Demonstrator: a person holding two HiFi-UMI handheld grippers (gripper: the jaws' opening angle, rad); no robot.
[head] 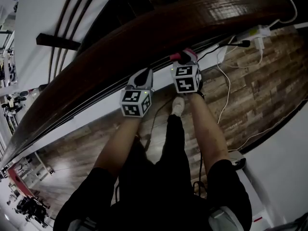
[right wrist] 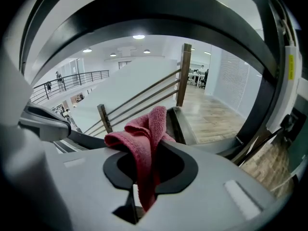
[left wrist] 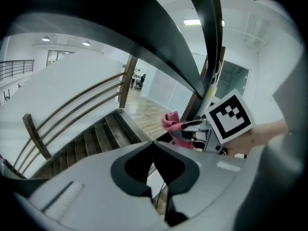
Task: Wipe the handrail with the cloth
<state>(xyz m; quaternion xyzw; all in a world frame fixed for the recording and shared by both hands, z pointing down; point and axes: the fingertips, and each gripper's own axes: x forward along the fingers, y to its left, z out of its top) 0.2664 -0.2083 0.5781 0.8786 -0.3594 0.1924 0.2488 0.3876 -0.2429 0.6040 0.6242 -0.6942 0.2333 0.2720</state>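
The dark wooden handrail (head: 159, 28) runs on a slant from lower left to upper right. Both grippers sit at its near edge. My right gripper (head: 183, 57) is shut on a red cloth (right wrist: 144, 134), which bunches above the jaws and hangs down between them. The cloth (head: 185, 55) touches the rail's edge. My left gripper (head: 140, 79) is beside it to the left, jaws shut with nothing between them (left wrist: 154, 150). In the left gripper view the cloth (left wrist: 170, 121) and the right gripper show ahead. A dark curved band, the handrail (right wrist: 144, 13), arches over both gripper views.
White cables and a power strip (head: 255, 32) lie on the wood floor (head: 269, 85) at right. Stairs (left wrist: 91, 138) with a side railing (left wrist: 82, 105) drop away beyond the handrail. The person's legs and a shoe (head: 178, 106) stand below the grippers.
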